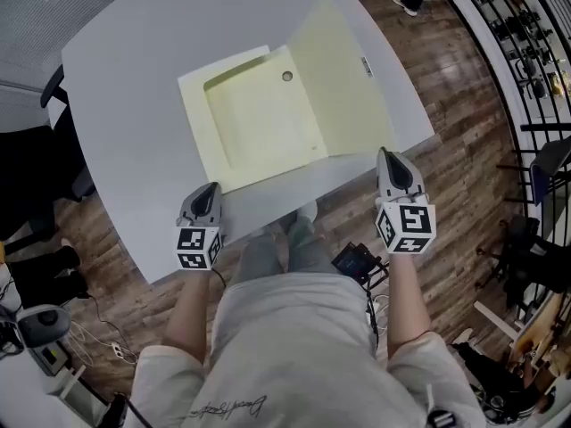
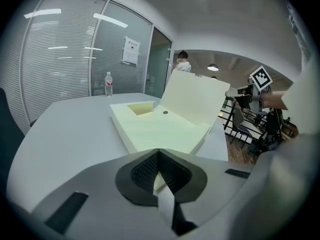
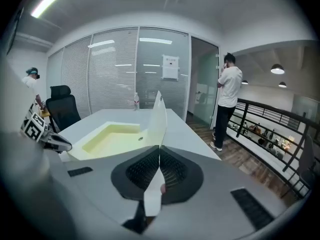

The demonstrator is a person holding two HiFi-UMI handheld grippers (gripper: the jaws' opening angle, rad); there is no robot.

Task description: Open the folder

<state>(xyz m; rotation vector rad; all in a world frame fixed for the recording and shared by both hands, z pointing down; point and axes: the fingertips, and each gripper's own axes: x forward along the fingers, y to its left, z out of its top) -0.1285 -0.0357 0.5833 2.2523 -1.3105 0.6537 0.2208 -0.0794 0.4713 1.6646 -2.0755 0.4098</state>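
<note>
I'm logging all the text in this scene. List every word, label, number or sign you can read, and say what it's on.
Nothing here can be read with confidence.
Small label on the raised cover of the folder: too small to read.
Paper notice on the glass wall: blurred, unreadable.
Cursive print on the person's shirt: not legible.
Water bottle label: too small to read.

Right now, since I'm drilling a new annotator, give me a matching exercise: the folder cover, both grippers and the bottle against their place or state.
1 folder cover
2 left gripper
3 right gripper
4 bottle

A far end of the table
B at the folder's near left corner
C raised, tilted
D shut, empty, right of the folder

Pairs: 1-C, 2-B, 3-D, 4-A
</note>
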